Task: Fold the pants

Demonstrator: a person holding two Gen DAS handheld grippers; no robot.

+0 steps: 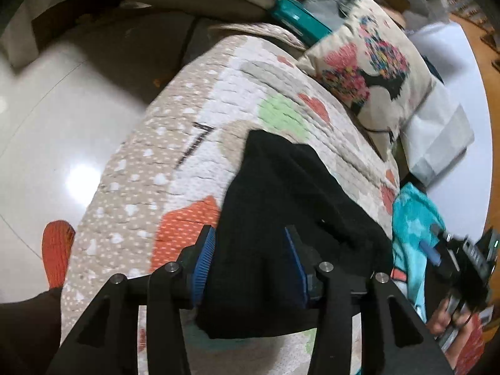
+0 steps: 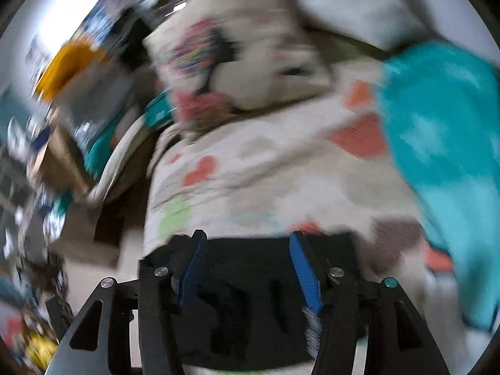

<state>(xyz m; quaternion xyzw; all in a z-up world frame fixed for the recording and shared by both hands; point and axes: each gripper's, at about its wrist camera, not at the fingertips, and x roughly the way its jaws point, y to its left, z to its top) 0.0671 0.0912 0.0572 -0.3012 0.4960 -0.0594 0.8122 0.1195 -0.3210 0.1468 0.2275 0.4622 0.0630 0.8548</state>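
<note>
Left tongs (image 1: 250, 262) & right tongs (image 2: 247, 268) both wide, soft black cloth pants (image 1: 281, 212) between fingers, not pinched. Fold looks part done; next, squeeze an edge.

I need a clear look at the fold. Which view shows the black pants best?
The left wrist view: the pants lie sharp on the quilt. The right wrist view is blurred, showing only a dark strip.

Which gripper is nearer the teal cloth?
Right. In the left wrist view the right gripper sits beside the teal cloth, at its edge. The left gripper is farther off, its open fingers straddling the black pants on the quilt.
</note>
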